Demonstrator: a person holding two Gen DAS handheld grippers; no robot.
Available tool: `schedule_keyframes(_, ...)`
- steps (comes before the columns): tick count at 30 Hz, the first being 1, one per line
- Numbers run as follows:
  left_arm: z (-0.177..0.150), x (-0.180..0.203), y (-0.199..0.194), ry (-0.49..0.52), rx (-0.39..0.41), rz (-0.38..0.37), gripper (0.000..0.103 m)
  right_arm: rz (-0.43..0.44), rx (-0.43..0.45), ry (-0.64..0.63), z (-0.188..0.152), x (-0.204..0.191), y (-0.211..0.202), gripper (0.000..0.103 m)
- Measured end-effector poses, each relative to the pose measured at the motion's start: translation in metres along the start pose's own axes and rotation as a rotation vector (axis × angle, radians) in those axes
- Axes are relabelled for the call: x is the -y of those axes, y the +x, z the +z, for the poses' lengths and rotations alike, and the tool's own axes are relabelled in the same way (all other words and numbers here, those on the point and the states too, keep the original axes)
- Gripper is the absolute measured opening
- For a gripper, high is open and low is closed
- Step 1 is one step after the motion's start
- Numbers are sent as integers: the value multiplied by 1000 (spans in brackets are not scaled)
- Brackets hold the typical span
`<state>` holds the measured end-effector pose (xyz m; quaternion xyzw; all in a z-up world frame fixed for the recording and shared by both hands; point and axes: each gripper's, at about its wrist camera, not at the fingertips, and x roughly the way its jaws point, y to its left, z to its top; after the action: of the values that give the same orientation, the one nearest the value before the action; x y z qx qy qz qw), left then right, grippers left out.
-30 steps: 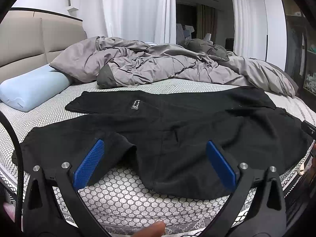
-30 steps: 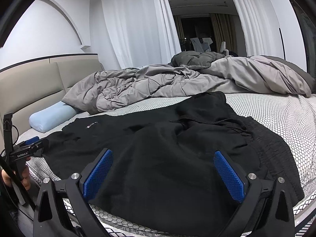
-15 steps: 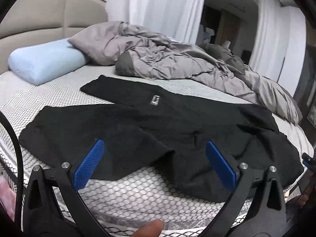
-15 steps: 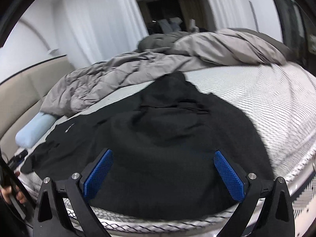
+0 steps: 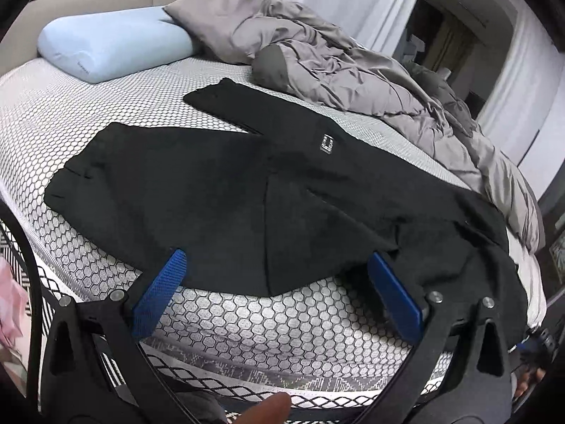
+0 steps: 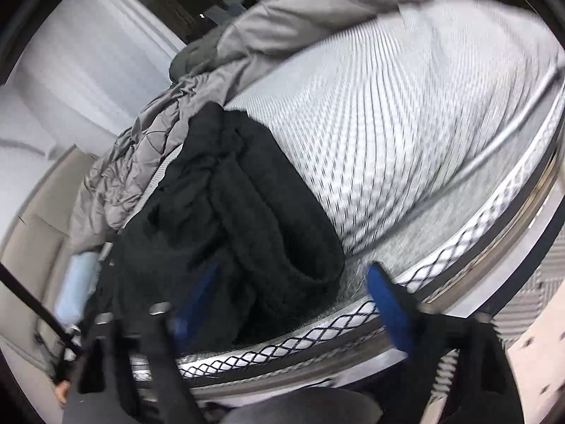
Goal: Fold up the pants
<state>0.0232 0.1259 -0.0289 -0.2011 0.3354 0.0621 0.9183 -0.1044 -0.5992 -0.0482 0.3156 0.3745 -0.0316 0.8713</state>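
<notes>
Black pants (image 5: 247, 194) lie spread on the bed, legs reaching left, a small white label on the far leg. In the right wrist view the pants (image 6: 226, 212) show as a bunched waist end at the mattress edge; this view is blurred and tilted. My left gripper (image 5: 279, 282) is open and empty, hovering over the near edge of the pants near the crotch. My right gripper (image 6: 293, 296) is open, its blue pads on either side of the waist end, not gripping it.
A rumpled grey duvet (image 5: 353, 60) lies behind the pants. A light blue pillow (image 5: 113, 46) sits at the head end by the beige headboard. The honeycomb-patterned mattress (image 5: 282, 325) has bare surface near the front edge and to the right (image 6: 406, 123).
Both grippers have swung: the left rose and tilted down over the legs, the right rolled and moved right to the waist end at the mattress edge. Jaws stayed open.
</notes>
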Motion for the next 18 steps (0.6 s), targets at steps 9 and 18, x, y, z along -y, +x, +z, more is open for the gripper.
schedule_keyframes(9, 2, 20, 2, 54, 22, 46, 102, -184, 5, -162, 8, -36, 1, 19)
schedule_keyframes(18, 6, 19, 6, 31, 19, 44, 102, -354, 39, -247, 27, -34, -4, 24)
